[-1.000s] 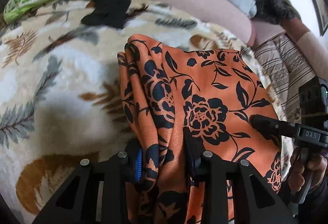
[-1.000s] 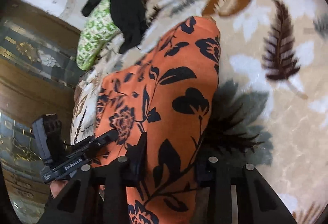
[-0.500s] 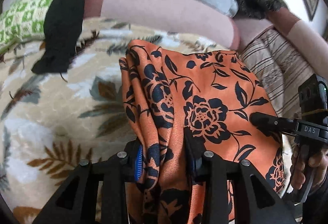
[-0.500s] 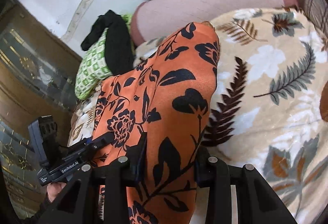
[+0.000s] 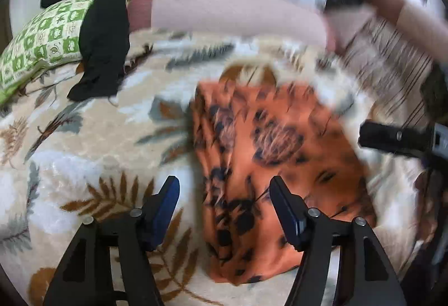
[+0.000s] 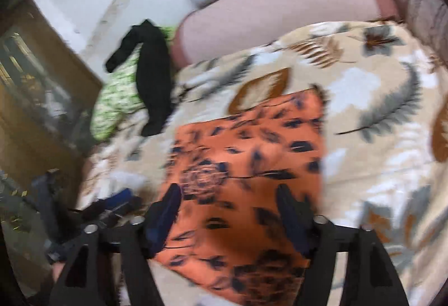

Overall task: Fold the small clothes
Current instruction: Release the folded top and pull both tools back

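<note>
The orange floral garment (image 5: 274,174) lies folded on the leaf-print blanket (image 5: 92,143) (both views are blurred). The left gripper (image 5: 224,194) and right gripper (image 6: 228,201) have just been opening; their jaws stand apart, gripping nothing, the cloth lying free below.

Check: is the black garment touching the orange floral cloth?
Apart. The left wrist view shows bare leaf-print blanket between the black garment and the orange floral cloth.
</note>
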`<state>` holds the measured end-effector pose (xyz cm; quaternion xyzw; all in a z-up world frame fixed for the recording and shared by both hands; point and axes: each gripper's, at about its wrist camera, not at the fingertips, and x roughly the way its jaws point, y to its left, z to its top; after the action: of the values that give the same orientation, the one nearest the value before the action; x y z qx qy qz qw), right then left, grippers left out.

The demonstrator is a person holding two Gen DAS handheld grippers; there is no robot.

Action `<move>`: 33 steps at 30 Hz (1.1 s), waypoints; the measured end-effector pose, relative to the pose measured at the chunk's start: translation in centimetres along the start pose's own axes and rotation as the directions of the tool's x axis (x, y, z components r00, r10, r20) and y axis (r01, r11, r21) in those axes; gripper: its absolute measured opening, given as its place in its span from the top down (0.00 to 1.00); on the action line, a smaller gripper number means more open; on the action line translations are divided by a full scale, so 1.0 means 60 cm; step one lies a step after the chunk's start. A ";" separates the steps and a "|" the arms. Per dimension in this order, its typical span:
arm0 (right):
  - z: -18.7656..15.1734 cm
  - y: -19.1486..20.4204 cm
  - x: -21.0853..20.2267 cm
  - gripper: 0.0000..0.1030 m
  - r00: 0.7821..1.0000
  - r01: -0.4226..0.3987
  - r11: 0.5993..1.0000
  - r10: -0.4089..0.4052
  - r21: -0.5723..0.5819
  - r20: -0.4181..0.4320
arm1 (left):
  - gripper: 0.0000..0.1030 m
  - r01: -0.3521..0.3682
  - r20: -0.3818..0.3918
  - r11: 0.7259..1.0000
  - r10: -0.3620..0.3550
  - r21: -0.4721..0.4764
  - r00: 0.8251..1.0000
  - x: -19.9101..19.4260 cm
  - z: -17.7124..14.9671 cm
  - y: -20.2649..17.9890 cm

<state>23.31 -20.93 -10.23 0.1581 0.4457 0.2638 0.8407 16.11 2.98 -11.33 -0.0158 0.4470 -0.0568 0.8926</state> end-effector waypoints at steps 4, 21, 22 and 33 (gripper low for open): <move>0.003 -0.027 0.048 0.19 0.993 0.052 0.992 -0.039 0.116 -0.108 | 0.34 -0.013 -0.050 0.997 0.009 -0.074 0.999 0.018 -0.007 0.011; 0.005 0.076 -0.058 0.11 0.970 0.207 0.978 -0.200 -0.038 0.139 | 0.34 -0.073 0.021 0.996 0.074 -0.059 0.997 -0.074 0.005 0.010; -0.005 0.090 -0.075 0.11 0.965 0.222 0.973 -0.211 -0.059 0.153 | 0.34 -0.071 0.039 0.996 0.074 -0.062 0.997 -0.094 0.001 0.009; -0.188 0.152 -0.208 0.00 0.886 0.454 0.882 -0.432 -0.127 0.170 | 0.13 -0.158 0.100 0.985 0.165 -0.073 0.981 -0.220 -0.066 -0.022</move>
<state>5.36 -20.49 -3.60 0.0000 0.3885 0.0885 0.9172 5.01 3.26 -3.11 -0.0117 0.4005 0.0312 0.9157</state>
